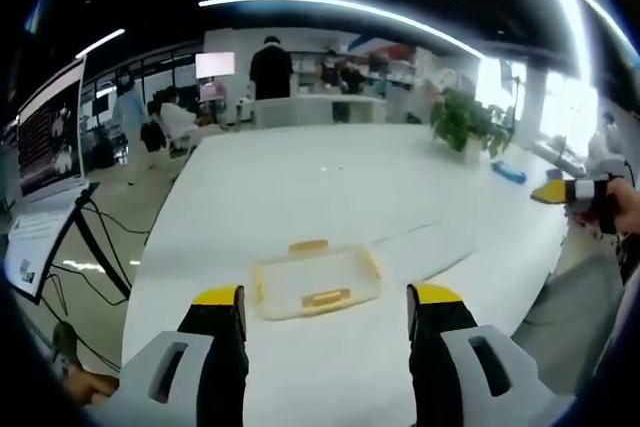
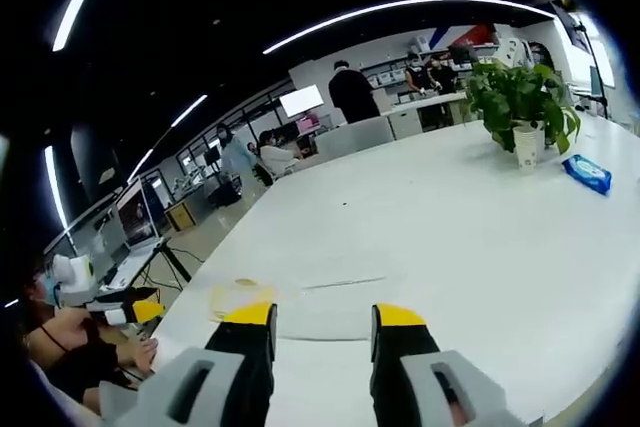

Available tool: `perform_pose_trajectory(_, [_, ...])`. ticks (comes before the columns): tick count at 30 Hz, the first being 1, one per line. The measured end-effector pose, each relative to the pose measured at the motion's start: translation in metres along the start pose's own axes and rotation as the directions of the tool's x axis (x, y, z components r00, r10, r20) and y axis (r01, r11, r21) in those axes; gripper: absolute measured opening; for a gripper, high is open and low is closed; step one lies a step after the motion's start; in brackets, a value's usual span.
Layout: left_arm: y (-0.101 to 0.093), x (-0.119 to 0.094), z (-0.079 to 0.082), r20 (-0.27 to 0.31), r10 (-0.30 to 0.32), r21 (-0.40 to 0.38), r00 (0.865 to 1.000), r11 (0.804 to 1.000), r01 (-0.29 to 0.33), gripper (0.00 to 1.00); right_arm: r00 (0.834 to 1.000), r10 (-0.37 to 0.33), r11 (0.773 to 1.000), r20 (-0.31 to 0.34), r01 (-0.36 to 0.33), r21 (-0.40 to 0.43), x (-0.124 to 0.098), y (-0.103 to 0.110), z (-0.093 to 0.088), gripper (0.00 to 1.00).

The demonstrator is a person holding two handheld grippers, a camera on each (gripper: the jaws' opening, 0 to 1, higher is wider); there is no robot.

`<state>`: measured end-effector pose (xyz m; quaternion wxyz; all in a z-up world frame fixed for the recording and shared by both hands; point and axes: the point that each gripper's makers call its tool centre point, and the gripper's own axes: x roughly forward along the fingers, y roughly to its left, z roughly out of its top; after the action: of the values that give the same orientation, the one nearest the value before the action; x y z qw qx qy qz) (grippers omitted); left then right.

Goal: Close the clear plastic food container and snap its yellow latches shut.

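Observation:
The clear plastic food container (image 1: 315, 282) lies flat on the white table (image 1: 330, 177), just beyond my left gripper (image 1: 327, 297), whose jaws stand wide apart with nothing between them. One yellow latch (image 1: 308, 245) shows on the container's far side and another (image 1: 326, 298) on its near side; whether they are snapped is unclear. Far right, a hand holds my right gripper (image 1: 572, 191) off the table's edge. In the right gripper view, my right gripper (image 2: 325, 317) is open above the table (image 2: 450, 217), and the container (image 2: 232, 299) peeks past its left jaw. The left gripper (image 2: 120, 309) shows at far left.
A potted plant (image 1: 465, 122) (image 2: 520, 97) and a blue pack (image 1: 508, 171) (image 2: 586, 173) sit at the table's far right. A monitor on a stand (image 1: 45, 147) with cables is left of the table. Several people are at desks behind.

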<state>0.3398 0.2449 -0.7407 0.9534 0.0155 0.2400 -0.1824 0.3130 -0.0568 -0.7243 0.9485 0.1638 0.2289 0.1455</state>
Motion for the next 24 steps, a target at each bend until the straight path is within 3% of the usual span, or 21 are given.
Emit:
perform_pose_trajectory(11, [0.013, 0.015, -0.004, -0.013, 0.018, -0.03, 1.0, 0.999, -0.018, 0.62, 0.995, 0.09, 0.994, -0.043, -0.092, -0.052, 0.033, 0.034, 0.001, 0.35])
perform_pose_trajectory(24, [0.037, 0.04, -0.001, -0.028, 0.042, -0.023, 0.999, 0.999, -0.042, 0.59, 0.974, 0.205, 0.975, -0.094, -0.211, -0.068, 0.077, 0.077, -0.01, 0.34])
